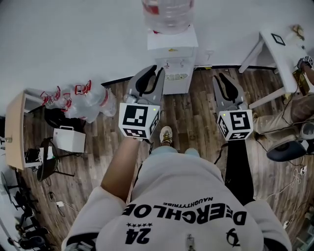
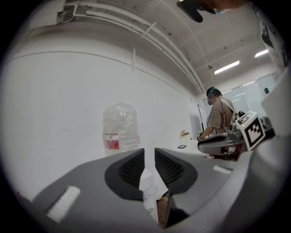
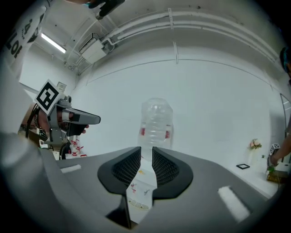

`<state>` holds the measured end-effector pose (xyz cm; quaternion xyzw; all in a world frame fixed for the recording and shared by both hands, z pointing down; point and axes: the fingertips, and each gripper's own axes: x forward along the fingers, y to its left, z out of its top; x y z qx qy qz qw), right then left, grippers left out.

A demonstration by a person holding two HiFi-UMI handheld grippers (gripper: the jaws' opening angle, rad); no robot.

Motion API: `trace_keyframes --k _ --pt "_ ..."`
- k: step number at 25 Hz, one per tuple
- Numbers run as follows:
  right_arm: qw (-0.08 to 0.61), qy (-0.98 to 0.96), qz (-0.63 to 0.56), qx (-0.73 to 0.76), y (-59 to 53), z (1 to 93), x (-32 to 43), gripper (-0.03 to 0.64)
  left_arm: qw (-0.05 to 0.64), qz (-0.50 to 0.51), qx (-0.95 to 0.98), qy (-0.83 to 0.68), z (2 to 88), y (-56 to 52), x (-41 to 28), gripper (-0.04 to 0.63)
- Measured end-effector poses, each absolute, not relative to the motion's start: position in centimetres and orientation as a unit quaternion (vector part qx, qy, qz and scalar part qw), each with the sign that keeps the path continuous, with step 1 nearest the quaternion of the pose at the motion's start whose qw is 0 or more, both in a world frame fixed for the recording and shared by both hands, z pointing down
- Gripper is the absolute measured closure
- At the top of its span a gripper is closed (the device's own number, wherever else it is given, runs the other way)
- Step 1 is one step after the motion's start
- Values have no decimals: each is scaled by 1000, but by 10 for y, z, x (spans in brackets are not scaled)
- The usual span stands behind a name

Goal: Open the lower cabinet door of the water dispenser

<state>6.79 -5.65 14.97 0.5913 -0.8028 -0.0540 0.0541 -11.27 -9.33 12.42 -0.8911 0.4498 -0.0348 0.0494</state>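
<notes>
Straight ahead of both tools, against the wall (image 1: 73, 39), stands the dispenser (image 1: 172, 51), white, with a clear bottle (image 1: 167, 12) on top. Left tool (image 1: 149, 72) and right tool (image 1: 224, 78) both point level at it, well apart from it, 1 on each side of the person's shoe (image 1: 166, 133).

Left tool: jaws spread with a clear gap and nothing between them. In the left gripper view only the far dispenser shows through the gap, with the bottle up-left of the jaws.

Right tool: jaws apart by a narrower gap, pinching nothing. In the right gripper view the dispenser front, with taps and grille, sits in the gap, and the bottle is right above it.

As for the lower door, the tool bodies hide it in both gripper views and the head view does not show it, so cannot tell if it is closed.

Left of the left tool, on the wood floor (image 1: 196, 122), lie empty bottles (image 1: 83, 100) with red handles, with a white box (image 1: 68, 139) nearer the person. Right of the right tool is a white surface (image 1: 279, 46); a 2nd person (image 2: 220, 116) stands by it.
</notes>
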Motion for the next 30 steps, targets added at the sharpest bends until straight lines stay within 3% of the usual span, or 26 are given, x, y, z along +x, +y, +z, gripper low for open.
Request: trace_keyframes --k 13,30 --pt "69 -758 -32 648 -166 150 93 558 121 -59 -912 388 103 -218 -80 463" --pt "91 -732 -3 675 -234 171 89 558 67 -23 -941 331 129 -284 -74 463"
